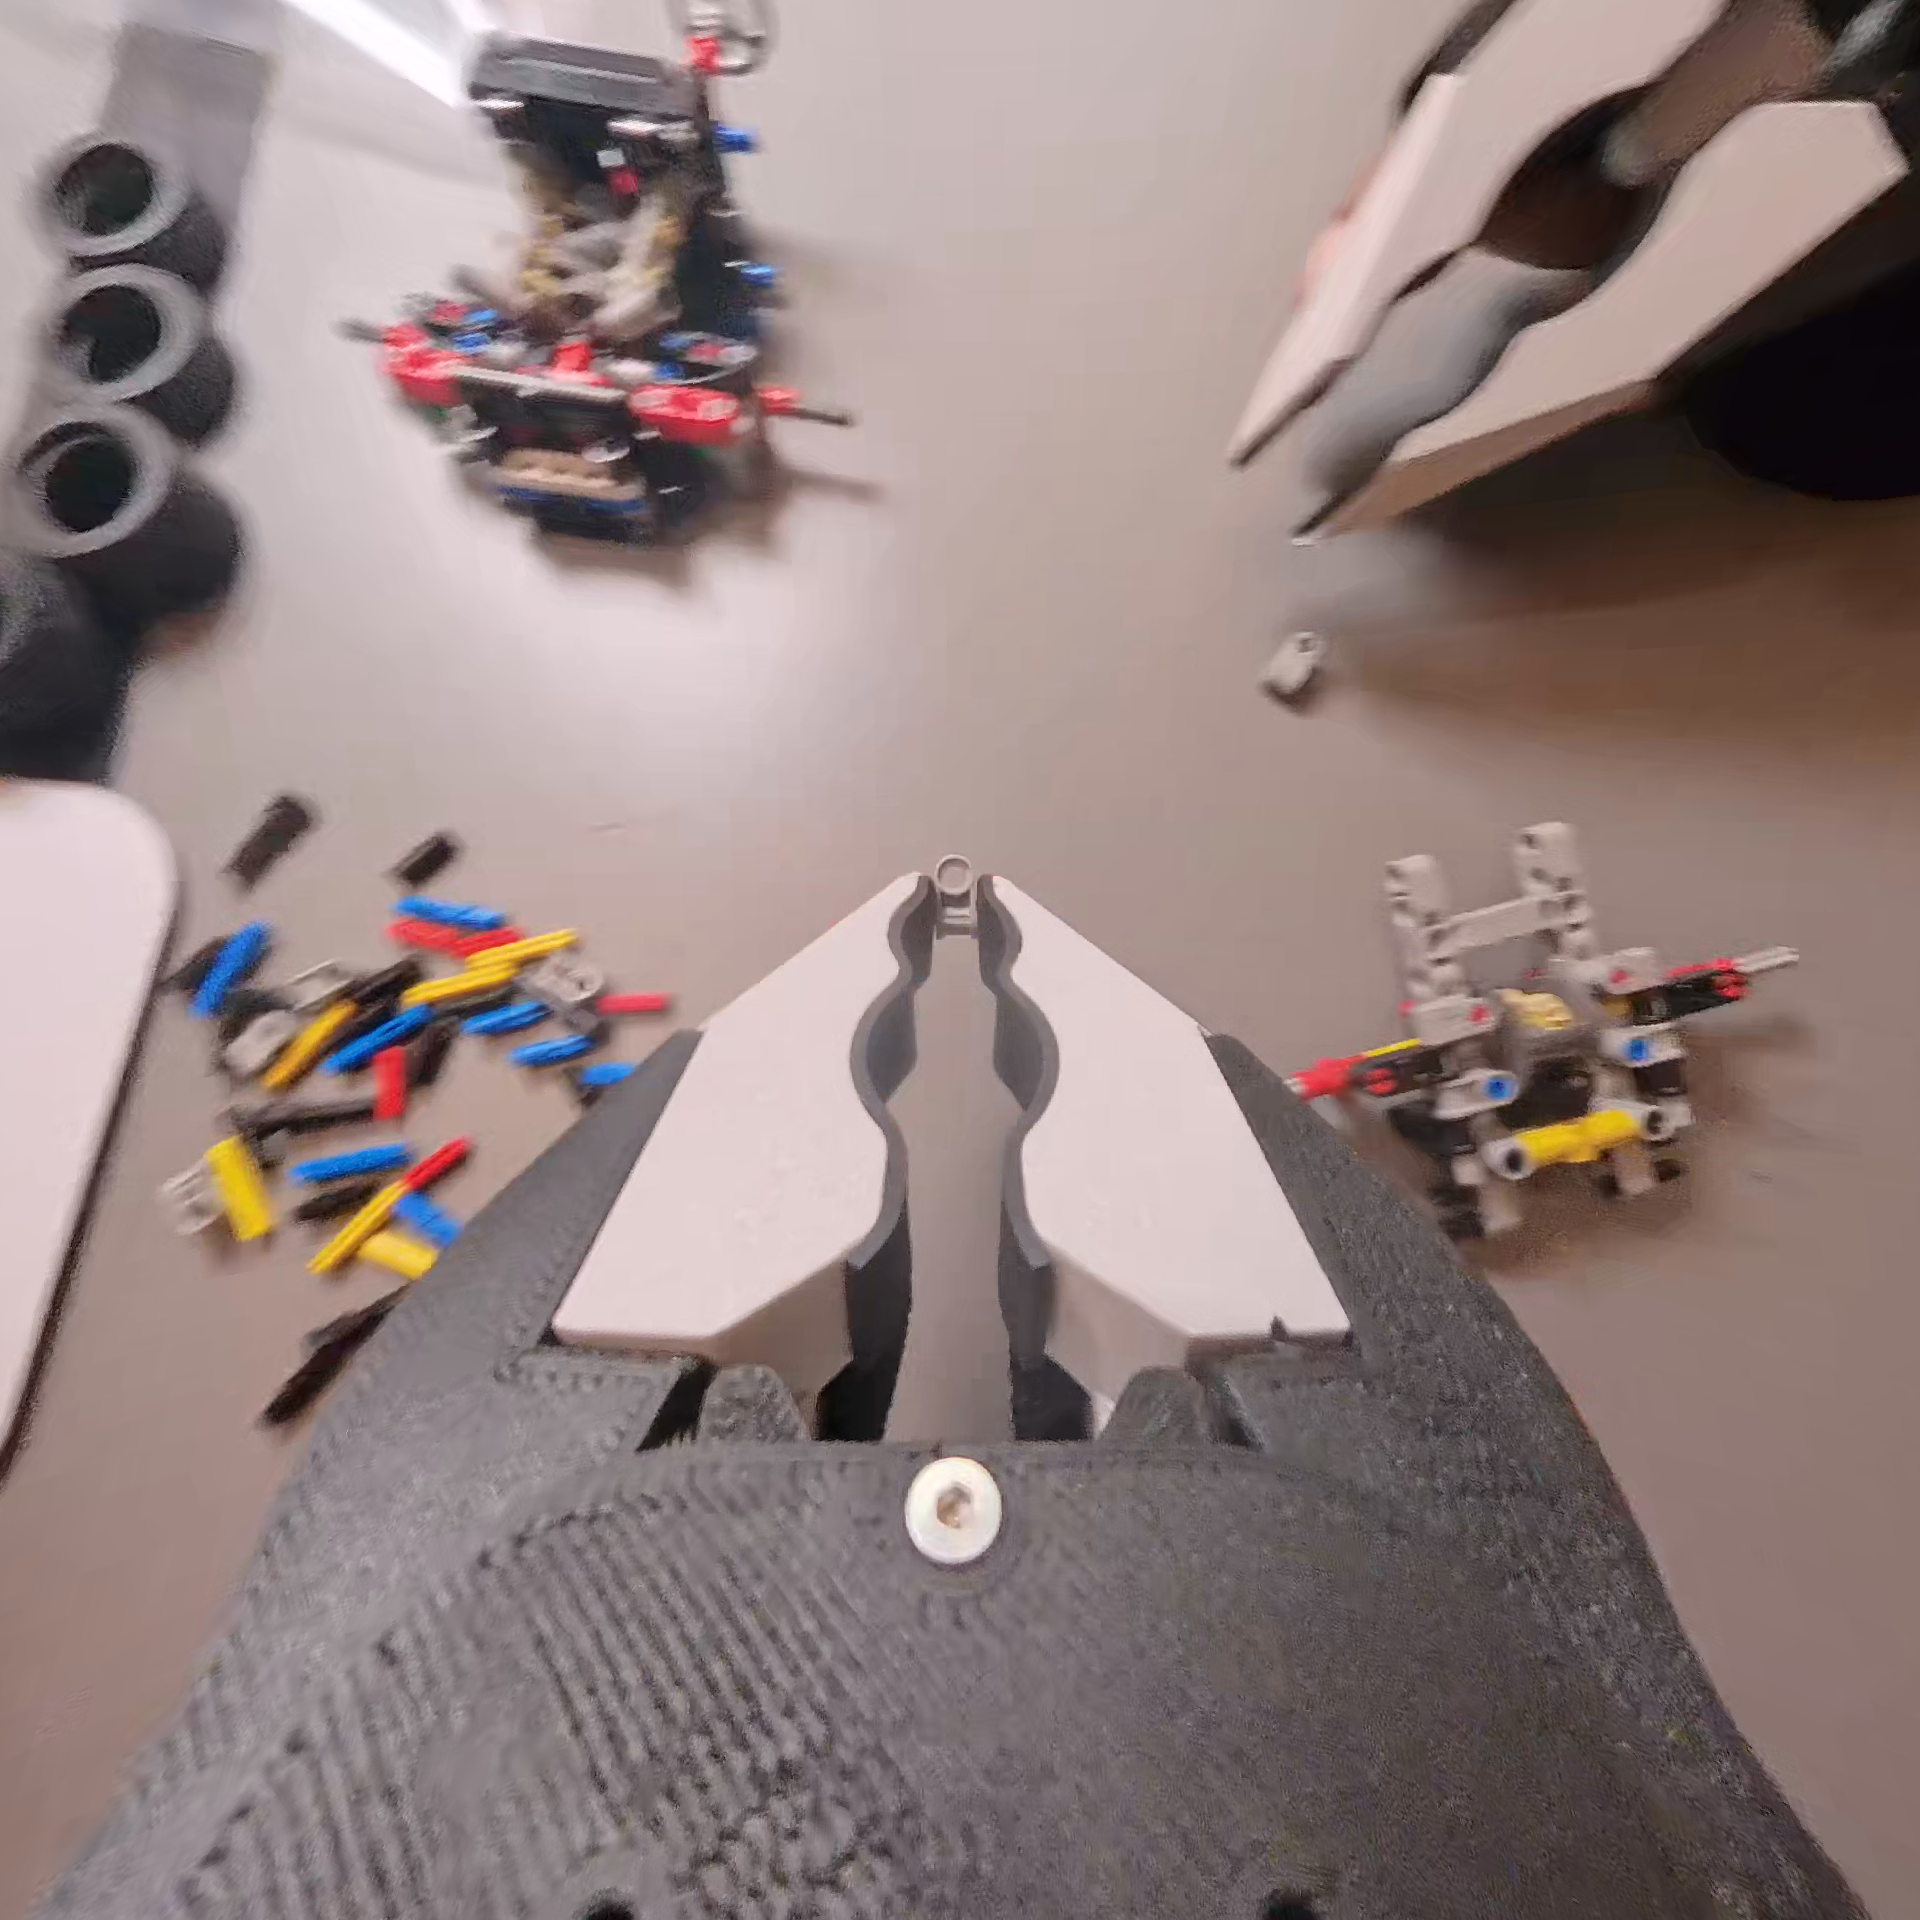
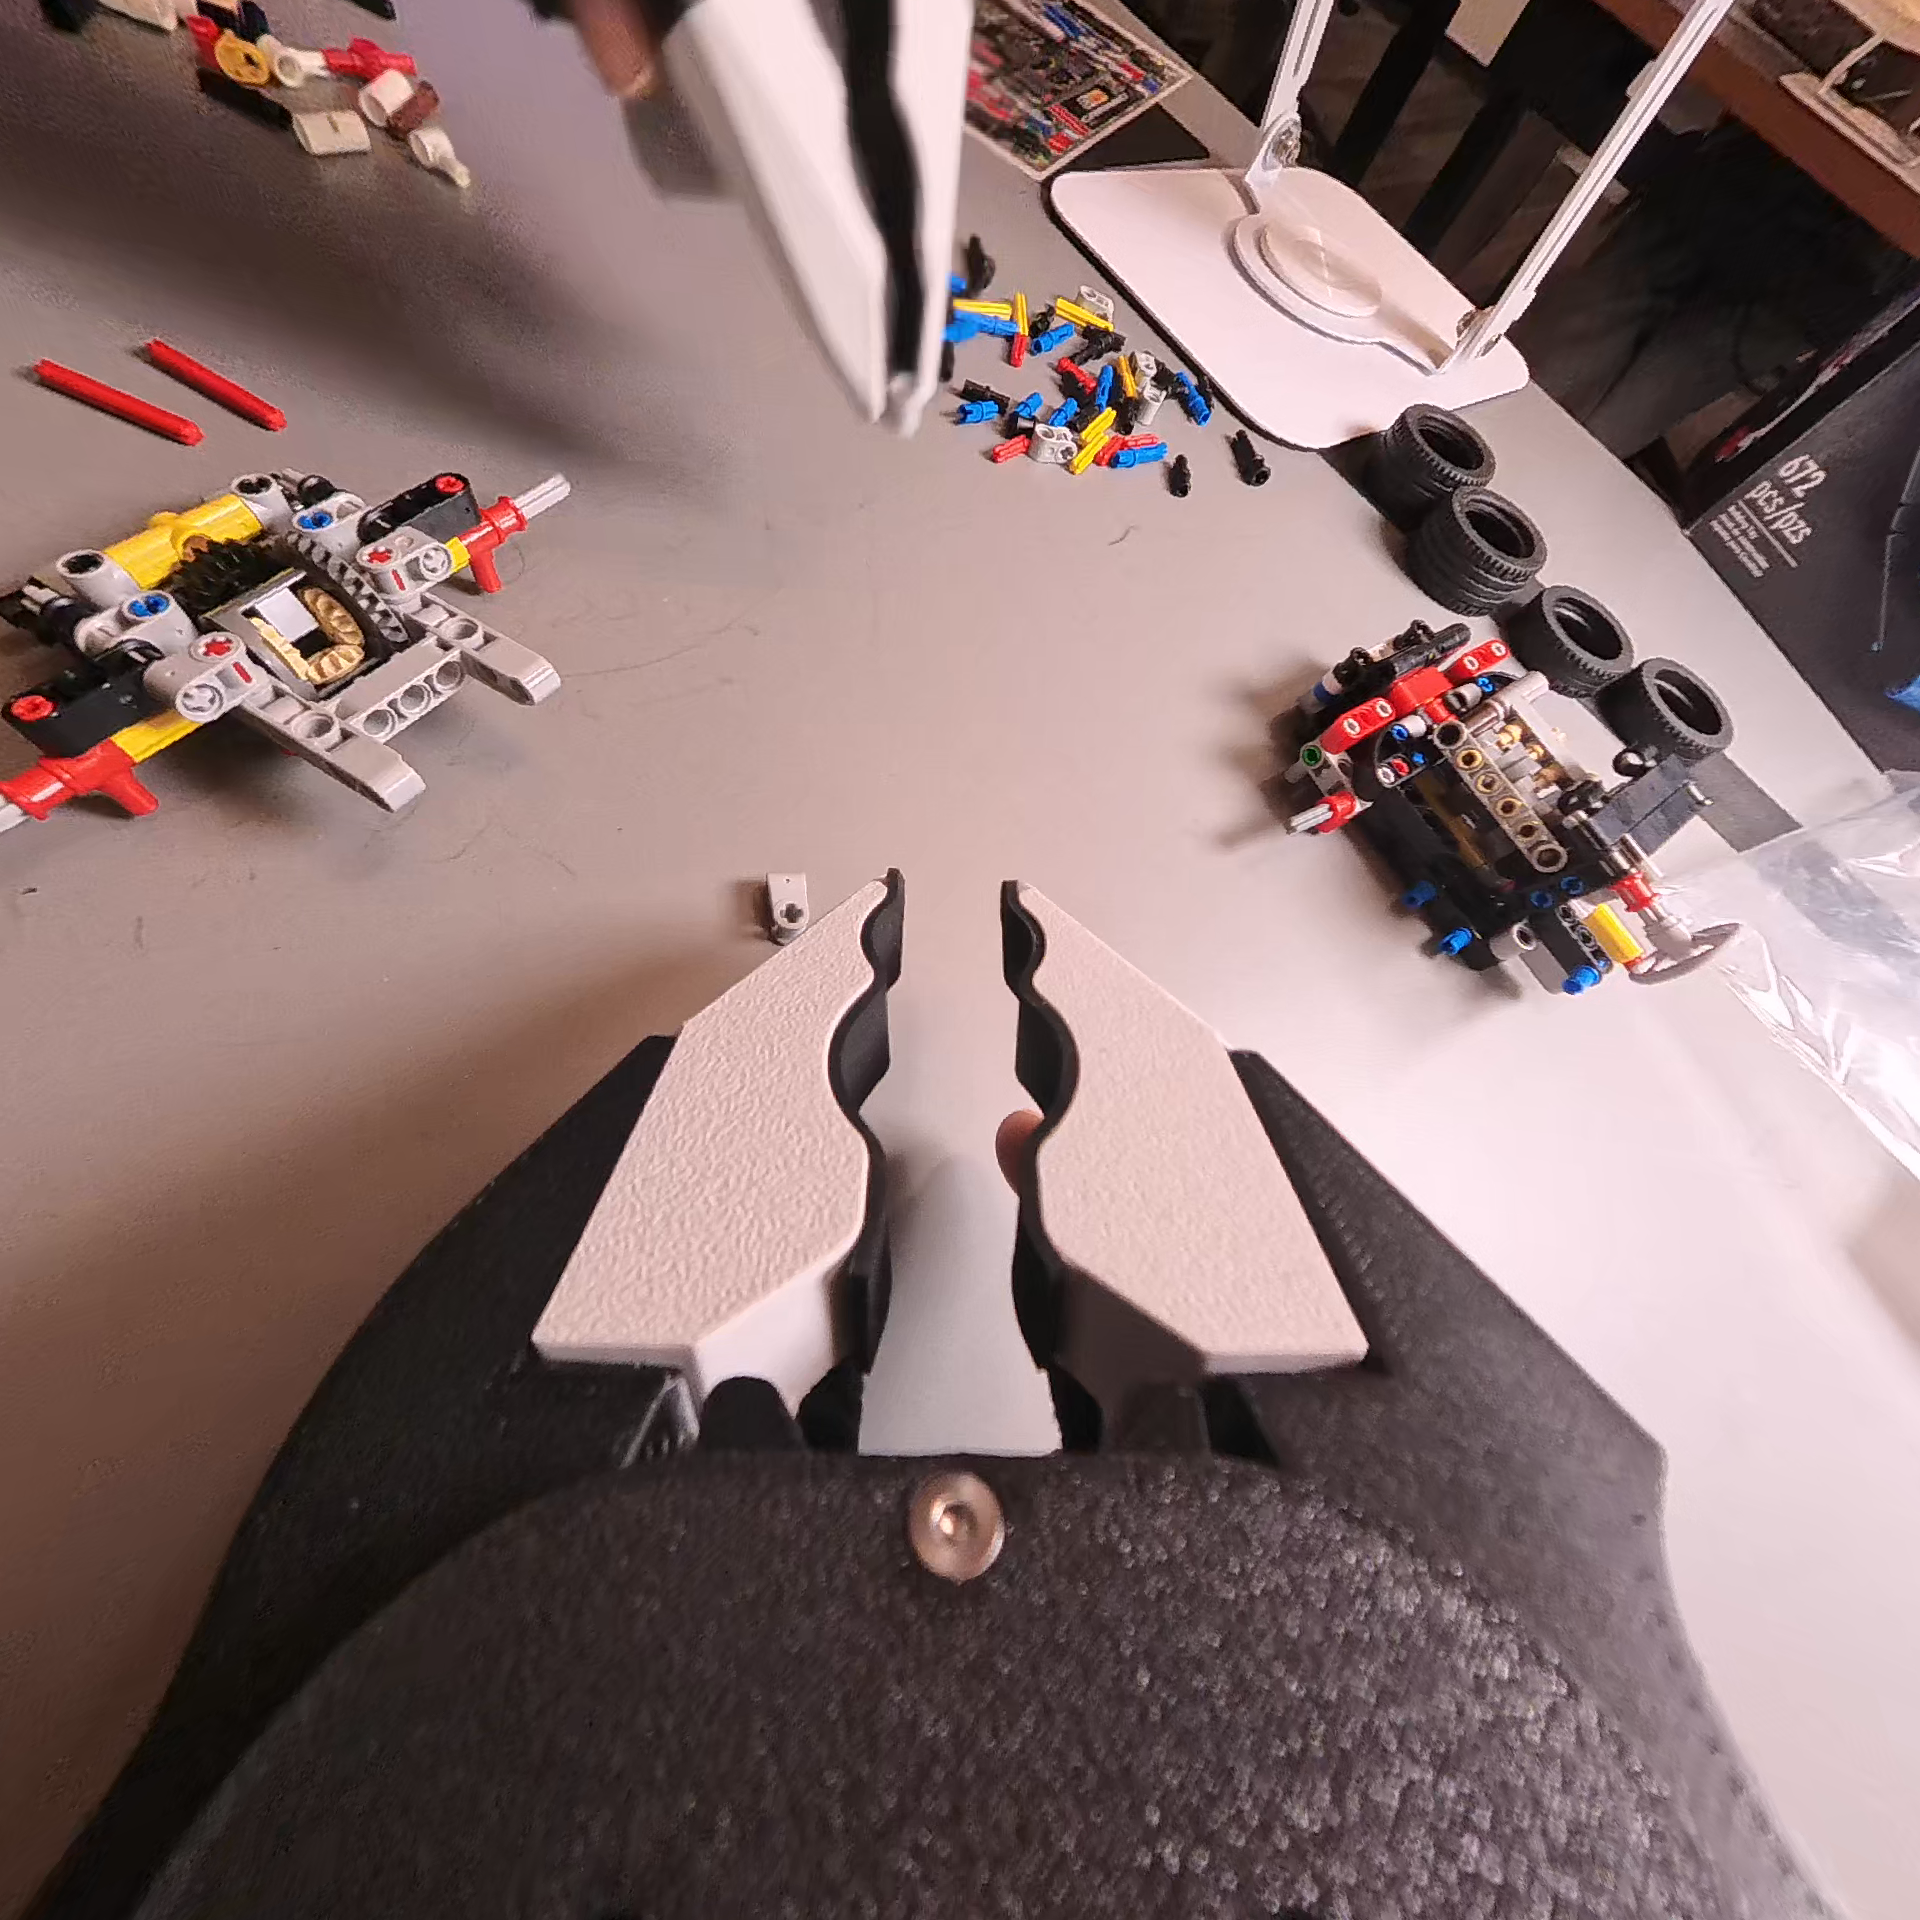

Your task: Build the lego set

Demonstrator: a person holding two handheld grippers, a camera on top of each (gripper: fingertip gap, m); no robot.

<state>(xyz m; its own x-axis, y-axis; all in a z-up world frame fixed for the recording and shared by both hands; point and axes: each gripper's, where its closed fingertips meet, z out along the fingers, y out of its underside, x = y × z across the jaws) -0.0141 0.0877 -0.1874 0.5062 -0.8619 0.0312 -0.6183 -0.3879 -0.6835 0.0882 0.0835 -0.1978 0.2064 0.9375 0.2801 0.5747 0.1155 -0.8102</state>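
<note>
My left gripper (image 1: 953, 902) is shut on a small grey connector (image 1: 953, 881) that sticks out of its tips above the table. It also shows in the right wrist view (image 2: 899, 410), up by the pile of loose pins (image 2: 1081, 390). My right gripper (image 2: 951, 894) is open and empty, low over the table. A small grey piece (image 2: 787, 902) lies just left of its left fingertip and also shows in the left wrist view (image 1: 1291, 662). The grey and yellow gear assembly (image 2: 281, 623) lies left. The black and red chassis (image 2: 1496, 800) lies right.
Several black tyres (image 2: 1507, 561) stand by the chassis. A white stand base (image 2: 1288, 301), a dark box (image 2: 1808, 520) and a clear plastic bag (image 2: 1829, 956) are to the right. Two red axles (image 2: 156, 395) lie far left, with more loose pieces (image 2: 322, 83) beyond.
</note>
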